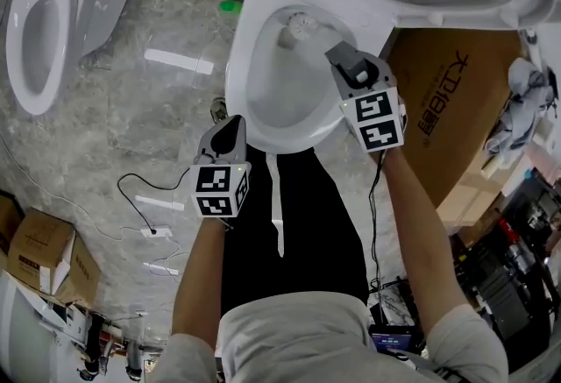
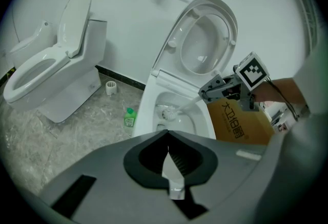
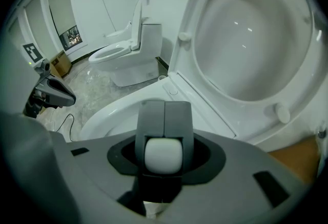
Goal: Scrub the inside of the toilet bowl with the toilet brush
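Person holding a toilet brush [image 1: 302, 24] inside a white toilet bowl [image 1: 241, 66].
The right hand-held gripper [image 1: 342, 57] clamps the brush handle; the bristle head sits at the bowl's back edge. The left hand-held gripper [image 1: 231, 125], jaws together and empty, hovers off the front-left rim. Right of the bowl, a cardboard box [image 1: 447, 109] bears blue Chinese print I cannot read; a green bottle [image 1: 230, 6] stands left.
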`<state>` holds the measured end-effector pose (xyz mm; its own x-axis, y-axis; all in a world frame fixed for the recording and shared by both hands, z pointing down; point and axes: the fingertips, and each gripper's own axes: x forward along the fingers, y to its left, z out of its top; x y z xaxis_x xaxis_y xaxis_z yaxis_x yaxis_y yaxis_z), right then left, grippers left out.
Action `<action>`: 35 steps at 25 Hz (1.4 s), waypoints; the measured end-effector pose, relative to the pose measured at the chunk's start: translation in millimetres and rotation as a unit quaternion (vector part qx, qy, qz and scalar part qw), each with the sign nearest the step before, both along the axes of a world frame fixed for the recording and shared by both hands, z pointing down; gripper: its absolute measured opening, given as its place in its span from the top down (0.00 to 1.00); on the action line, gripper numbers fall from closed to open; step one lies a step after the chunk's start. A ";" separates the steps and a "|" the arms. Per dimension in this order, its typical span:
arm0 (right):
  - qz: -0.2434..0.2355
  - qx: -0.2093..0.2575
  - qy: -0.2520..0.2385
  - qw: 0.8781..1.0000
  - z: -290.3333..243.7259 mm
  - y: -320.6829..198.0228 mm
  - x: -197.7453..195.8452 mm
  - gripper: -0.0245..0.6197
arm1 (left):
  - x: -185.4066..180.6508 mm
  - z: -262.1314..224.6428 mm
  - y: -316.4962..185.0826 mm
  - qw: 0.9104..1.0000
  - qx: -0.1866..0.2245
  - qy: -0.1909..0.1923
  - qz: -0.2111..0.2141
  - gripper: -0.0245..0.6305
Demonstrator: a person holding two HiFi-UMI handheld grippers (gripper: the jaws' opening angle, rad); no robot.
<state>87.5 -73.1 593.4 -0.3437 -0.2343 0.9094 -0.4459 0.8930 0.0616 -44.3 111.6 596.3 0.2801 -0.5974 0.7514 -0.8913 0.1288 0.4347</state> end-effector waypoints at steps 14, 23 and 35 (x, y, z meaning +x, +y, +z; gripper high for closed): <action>-0.052 0.026 0.066 0.996 -0.2 12.9 55.8 0.71 | 41.4 -0.2 5.1 1.000 0.003 0.000 0.008 0.95; -0.120 0.023 0.117 0.986 7.4 41.6 71.2 0.71 | 59.7 0.1 19.5 1.000 0.004 0.004 -0.002 0.95; -0.171 -0.037 0.159 0.972 18.1 110.3 63.6 0.71 | 55.8 -3.5 40.0 1.000 0.010 0.008 -0.012 0.95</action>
